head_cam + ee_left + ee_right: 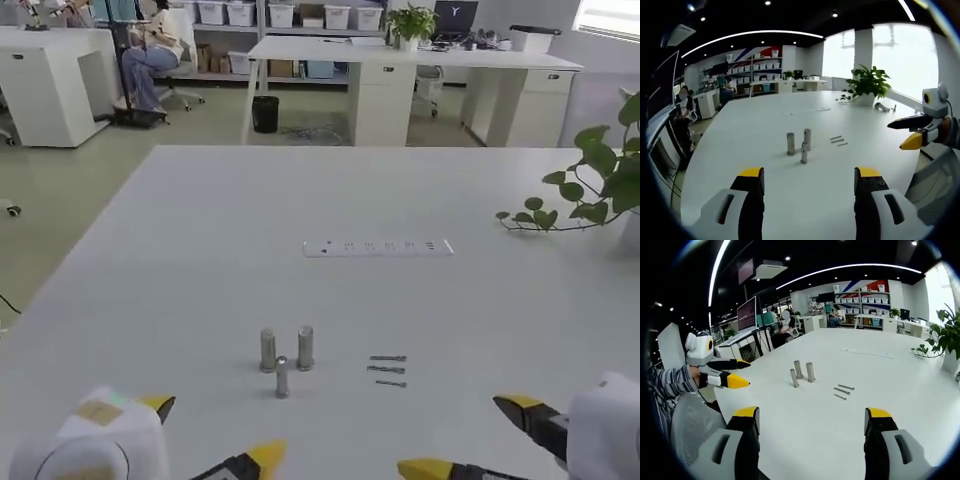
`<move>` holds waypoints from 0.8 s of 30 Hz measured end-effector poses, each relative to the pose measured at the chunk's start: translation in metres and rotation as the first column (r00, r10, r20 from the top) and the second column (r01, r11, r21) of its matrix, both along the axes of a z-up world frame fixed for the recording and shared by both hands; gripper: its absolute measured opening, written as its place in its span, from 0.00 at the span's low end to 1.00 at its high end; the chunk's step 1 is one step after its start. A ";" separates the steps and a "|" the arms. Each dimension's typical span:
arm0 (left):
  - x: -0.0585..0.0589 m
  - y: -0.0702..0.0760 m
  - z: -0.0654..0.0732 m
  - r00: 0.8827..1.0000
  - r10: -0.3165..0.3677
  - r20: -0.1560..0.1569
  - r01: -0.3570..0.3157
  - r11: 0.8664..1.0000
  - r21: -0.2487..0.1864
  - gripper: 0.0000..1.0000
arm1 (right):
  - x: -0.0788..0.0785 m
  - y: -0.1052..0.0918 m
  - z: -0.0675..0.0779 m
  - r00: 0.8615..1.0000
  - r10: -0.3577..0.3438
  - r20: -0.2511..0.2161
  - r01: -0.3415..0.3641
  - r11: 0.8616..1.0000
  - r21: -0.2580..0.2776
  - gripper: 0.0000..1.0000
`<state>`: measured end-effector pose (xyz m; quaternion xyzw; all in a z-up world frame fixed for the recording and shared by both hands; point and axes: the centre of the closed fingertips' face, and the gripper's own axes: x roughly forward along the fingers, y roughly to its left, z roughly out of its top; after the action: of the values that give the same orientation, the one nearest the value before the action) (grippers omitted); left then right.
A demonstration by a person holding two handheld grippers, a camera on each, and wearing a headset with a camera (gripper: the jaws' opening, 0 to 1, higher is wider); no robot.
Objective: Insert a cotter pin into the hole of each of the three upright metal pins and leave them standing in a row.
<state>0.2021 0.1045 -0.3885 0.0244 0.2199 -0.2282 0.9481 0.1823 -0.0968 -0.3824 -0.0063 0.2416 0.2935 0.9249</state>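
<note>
ok so both grippers are hanging at the near edge of the white counter (pixel 200 230), nothing in either one. Left gripper (pixel 210 432) sits at about 7 o'clock in the head view, its yellow-tipped fingers (pixel 160 405) spread wide with only bare counter between them. Right gripper (pixel 470 436) is over at 5 o'clock, same deal: fingers wide apart, holding nothing. Each gripper's own view backs that up, with a big gap between the two tips that you look straight through at the work

The three metal pins (pixel 305 348) stand upright near the middle of the counter, at 12 o'clock from the gap between the grippers and well apart from both. They make a tight little triangle rather than a row. Two stand side by side at the back, and the front pin (pixel 282 377), which looks a bit shorter, is at 6 o'clock of the gap between those two. They're close together, can't tell if any of them touch

The three cotter pins (pixel 385 370) lie flat on the counter at 3 o'clock of the metal pins, parallel, one behind the other, near them but clearly apart

Farther back, at 12 to 1 o'clock of the pins, a white power strip (pixel 378 247) lies flat. A leafy plant (pixel 590 185) pokes in at 2 o'clock by the counter's right edge
</note>
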 end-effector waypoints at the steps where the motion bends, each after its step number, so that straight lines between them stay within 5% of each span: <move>1: 0.003 -0.001 -0.001 1.000 -0.004 0.000 0.004 1.000 0.001 0.69 | 0.001 0.000 0.000 1.000 0.001 0.001 -0.001 1.000 0.002 0.85; 9: 0.031 -0.010 -0.010 0.999 -0.042 0.001 0.042 0.999 -0.009 0.62 | 0.009 0.004 -0.002 1.000 0.009 -0.007 -0.009 1.000 0.014 0.84; 24: 0.066 -0.031 -0.031 0.991 -0.132 -0.009 0.132 0.991 0.030 0.50 | 0.023 0.007 -0.009 0.999 0.028 -0.019 -0.028 1.000 0.006 0.84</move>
<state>0.2683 0.0740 -0.4200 0.0524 0.2247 -0.2871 0.9297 0.2054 -0.0893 -0.3913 -0.0041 0.2495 0.3074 0.9183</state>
